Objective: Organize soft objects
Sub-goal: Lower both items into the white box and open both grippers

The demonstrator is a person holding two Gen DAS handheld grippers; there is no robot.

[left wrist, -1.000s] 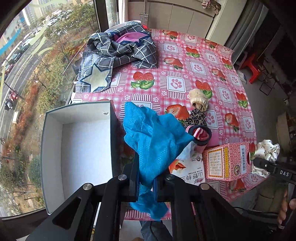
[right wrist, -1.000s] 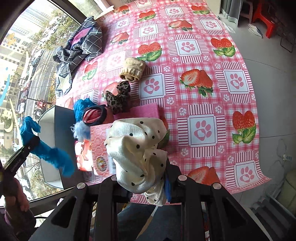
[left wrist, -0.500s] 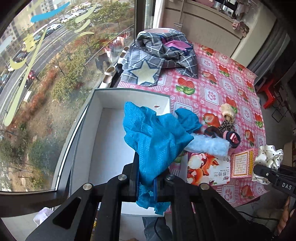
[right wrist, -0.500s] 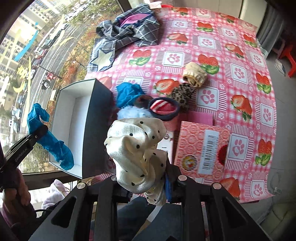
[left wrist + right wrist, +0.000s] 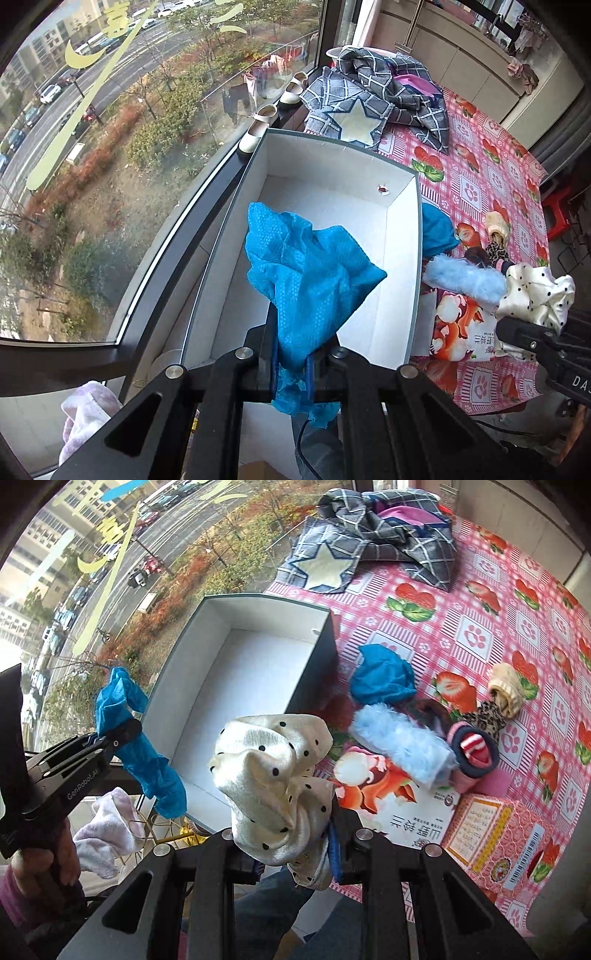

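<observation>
My left gripper (image 5: 291, 363) is shut on a blue mesh cloth (image 5: 306, 277) and holds it above the near end of an open white box (image 5: 332, 170). The right wrist view shows that gripper (image 5: 118, 734) at the box's (image 5: 255, 664) left edge with the cloth (image 5: 147, 768) hanging down. My right gripper (image 5: 295, 849) is shut on a cream polka-dot scrunchie (image 5: 273, 768), held above the box's near right corner. The scrunchie also shows in the left wrist view (image 5: 535, 295).
On the strawberry tablecloth (image 5: 480, 635) right of the box lie a second blue cloth (image 5: 384, 675), a fluffy light-blue piece (image 5: 402, 746), a striped sock (image 5: 472, 746), a leopard sock (image 5: 484, 716), a cream sock (image 5: 509, 690), a pink carton (image 5: 498, 842) and plaid clothing (image 5: 380, 531). A window runs along the left.
Both grippers moved left towards the box. The blue cloth went from over the table to over the box's inside. The scrunchie came up to the box's near right corner.
</observation>
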